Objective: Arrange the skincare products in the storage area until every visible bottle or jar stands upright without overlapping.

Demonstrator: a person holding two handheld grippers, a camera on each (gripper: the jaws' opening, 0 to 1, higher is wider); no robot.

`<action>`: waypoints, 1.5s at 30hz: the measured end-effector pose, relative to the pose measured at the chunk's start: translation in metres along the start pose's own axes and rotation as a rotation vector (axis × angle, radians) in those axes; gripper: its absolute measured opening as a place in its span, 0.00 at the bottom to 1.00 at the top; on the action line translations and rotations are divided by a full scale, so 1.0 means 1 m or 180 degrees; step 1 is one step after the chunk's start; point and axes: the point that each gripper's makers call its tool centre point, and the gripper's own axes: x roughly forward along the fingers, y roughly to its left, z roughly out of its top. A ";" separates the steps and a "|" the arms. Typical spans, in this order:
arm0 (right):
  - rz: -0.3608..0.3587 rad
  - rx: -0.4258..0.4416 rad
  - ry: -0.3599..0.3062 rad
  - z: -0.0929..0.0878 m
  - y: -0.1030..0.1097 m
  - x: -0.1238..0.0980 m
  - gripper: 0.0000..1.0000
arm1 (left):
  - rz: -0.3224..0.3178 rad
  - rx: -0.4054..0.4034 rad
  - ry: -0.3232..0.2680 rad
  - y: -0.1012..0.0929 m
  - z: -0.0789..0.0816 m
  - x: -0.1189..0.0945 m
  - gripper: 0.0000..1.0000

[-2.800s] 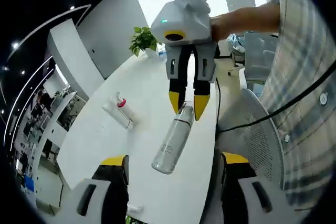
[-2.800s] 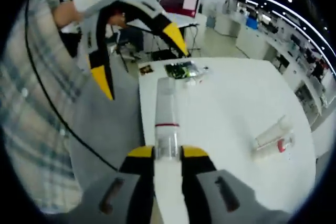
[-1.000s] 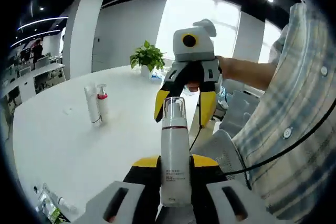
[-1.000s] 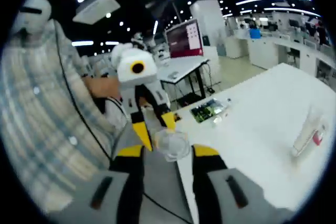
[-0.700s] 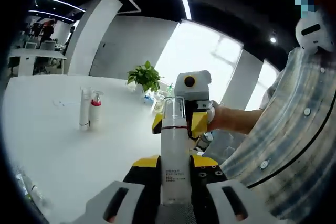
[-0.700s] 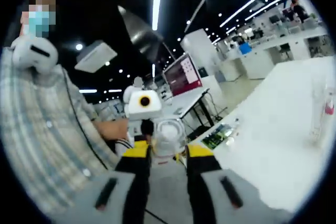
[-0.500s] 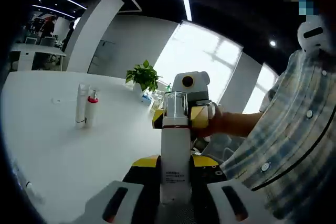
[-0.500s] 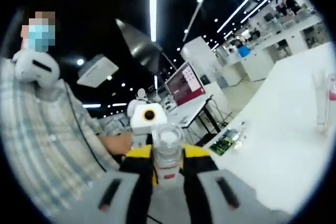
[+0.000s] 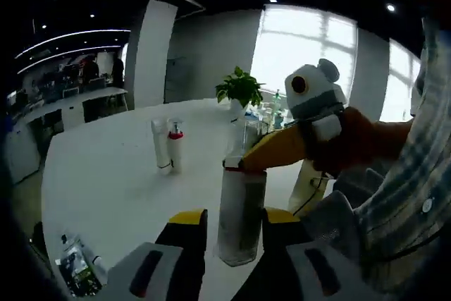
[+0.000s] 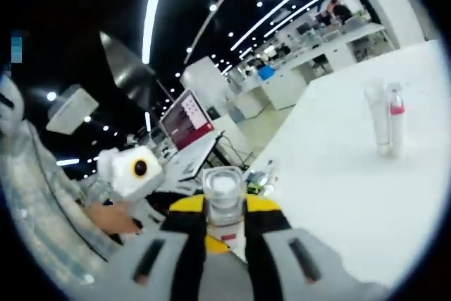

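A tall white pump bottle (image 9: 239,216) with a clear cap (image 10: 224,187) stands upright near the edge of the white table (image 9: 106,195). My left gripper (image 9: 236,222) has a yellow-tipped jaw on each side of the bottle's lower body. A small gap shows at each jaw, so this gripper is open. My right gripper (image 9: 244,162) reaches in from the right and is shut on the bottle's neck. In the right gripper view its jaws (image 10: 224,211) pinch just under the cap. Farther back a white tube (image 9: 161,144) and a red-collared bottle (image 9: 175,147) stand upright side by side.
A potted plant (image 9: 239,89) stands at the far end of the table. Small green items (image 9: 74,267) lie at the near table edge. A person's plaid sleeve (image 9: 409,195) is on the right. The same tube and bottle pair (image 10: 387,123) has bare table around it.
The bottle went from lying in the right gripper to upright between the left jaws. Since half a second ago the left jaws have loosened and drawn back; the right gripper still holds the neck.
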 end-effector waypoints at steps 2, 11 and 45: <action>-0.0153 0.0057 -0.0059 0.005 -0.002 0.002 0.17 | 0.0076 0.0206 0.0109 0.000 -0.002 0.003 0.25; -0.0304 0.0063 -0.0118 0.007 -0.002 0.004 0.18 | 0.0021 0.0062 0.0136 0.006 -0.003 0.001 0.20; 0.0776 -0.0863 0.0227 0.005 0.045 -0.009 0.20 | -0.1259 -0.0840 -0.0776 -0.029 0.029 -0.024 0.22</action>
